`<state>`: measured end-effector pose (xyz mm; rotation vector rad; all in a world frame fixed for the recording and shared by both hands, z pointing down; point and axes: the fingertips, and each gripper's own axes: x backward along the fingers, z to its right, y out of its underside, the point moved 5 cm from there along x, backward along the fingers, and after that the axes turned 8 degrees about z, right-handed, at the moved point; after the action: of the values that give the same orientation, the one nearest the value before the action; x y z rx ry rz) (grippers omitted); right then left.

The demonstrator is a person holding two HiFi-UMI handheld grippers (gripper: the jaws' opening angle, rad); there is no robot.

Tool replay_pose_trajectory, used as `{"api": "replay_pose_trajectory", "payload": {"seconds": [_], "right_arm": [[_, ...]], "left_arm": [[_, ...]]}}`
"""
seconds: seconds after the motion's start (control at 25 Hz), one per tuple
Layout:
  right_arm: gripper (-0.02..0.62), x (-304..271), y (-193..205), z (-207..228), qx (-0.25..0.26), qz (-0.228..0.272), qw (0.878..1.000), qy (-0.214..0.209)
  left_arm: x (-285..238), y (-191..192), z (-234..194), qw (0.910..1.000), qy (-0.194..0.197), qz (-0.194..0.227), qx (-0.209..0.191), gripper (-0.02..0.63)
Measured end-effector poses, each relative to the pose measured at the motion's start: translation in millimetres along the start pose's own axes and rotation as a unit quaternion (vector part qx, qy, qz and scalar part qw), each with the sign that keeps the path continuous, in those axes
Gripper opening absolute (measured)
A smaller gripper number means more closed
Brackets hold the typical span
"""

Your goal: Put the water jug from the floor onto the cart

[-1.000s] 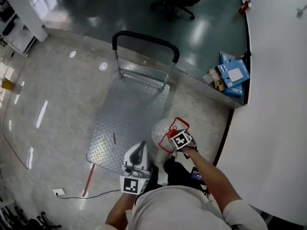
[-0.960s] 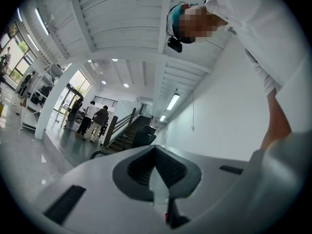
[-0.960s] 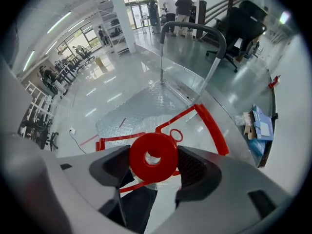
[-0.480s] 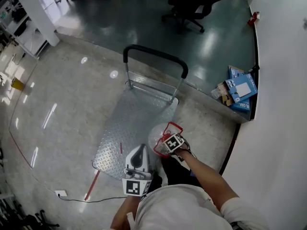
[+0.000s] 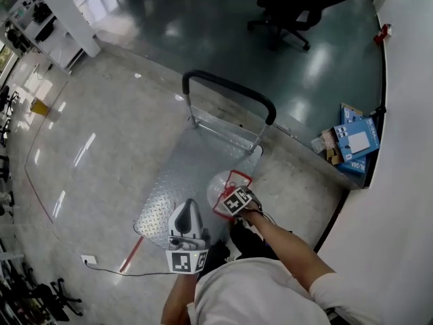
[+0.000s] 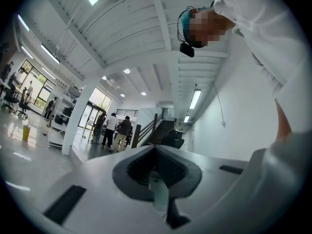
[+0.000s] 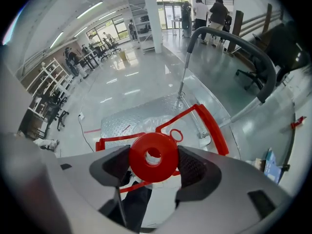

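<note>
The water jug (image 5: 218, 183) is clear, with a red carry handle (image 7: 210, 122) and a red cap (image 7: 153, 156). My right gripper (image 7: 153, 164) is shut on that cap, one jaw on each side of it. In the head view the right gripper (image 5: 230, 195) holds the jug at the near right corner of the cart's steel deck (image 5: 177, 175). Whether the jug rests on the deck or hangs above it I cannot tell. The cart's black push bar (image 5: 230, 90) is at the far end. My left gripper (image 5: 187, 215) is near the deck's front edge, shut and empty, and its view (image 6: 157, 179) points up at the ceiling.
Blue boxes (image 5: 356, 141) lie on the floor against a curved white counter (image 5: 406, 181) at the right. An office chair (image 5: 298, 5) stands beyond the cart. A red tape strip (image 5: 131, 254) and a cable with a socket (image 5: 88, 259) lie at front left. People (image 7: 208, 11) stand far off.
The right gripper has carried the jug a little to the left, over the cart's near right corner. The head view has tilted further ahead. The left gripper keeps its place.
</note>
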<state>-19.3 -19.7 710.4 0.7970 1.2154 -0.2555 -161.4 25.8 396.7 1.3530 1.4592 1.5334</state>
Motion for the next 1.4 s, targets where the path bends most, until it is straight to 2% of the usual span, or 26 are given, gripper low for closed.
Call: {"api": "replay_pose_trajectory", "payload": {"seconds": [0.16, 0.36, 0.56, 0.88, 1.4], "right_arm": [[0.300, -5, -8, 15, 0.009, -0.002, 1.000, -0.001], [0.299, -18, -26, 30, 0.011, 0.006, 1.000, -0.003], [0.300, -30, -35, 34, 0.014, -0.003, 1.000, -0.002], [0.300, -50, -34, 44, -0.002, -0.012, 1.000, -0.004], [0.299, -68, -33, 55, -0.015, -0.005, 1.000, -0.003]], "left_arm": [[-7, -3, 2, 0.9998, -0.019, -0.006, 0.001, 0.003], [-12, 1, 3, 0.9998, -0.013, -0.008, -0.013, 0.003], [-15, 9, -4, 0.9997, -0.013, -0.021, 0.004, 0.003], [-21, 21, -12, 0.9993, -0.005, -0.036, 0.012, 0.003], [-24, 31, -26, 0.9987, -0.024, -0.040, 0.019, 0.003]]}}
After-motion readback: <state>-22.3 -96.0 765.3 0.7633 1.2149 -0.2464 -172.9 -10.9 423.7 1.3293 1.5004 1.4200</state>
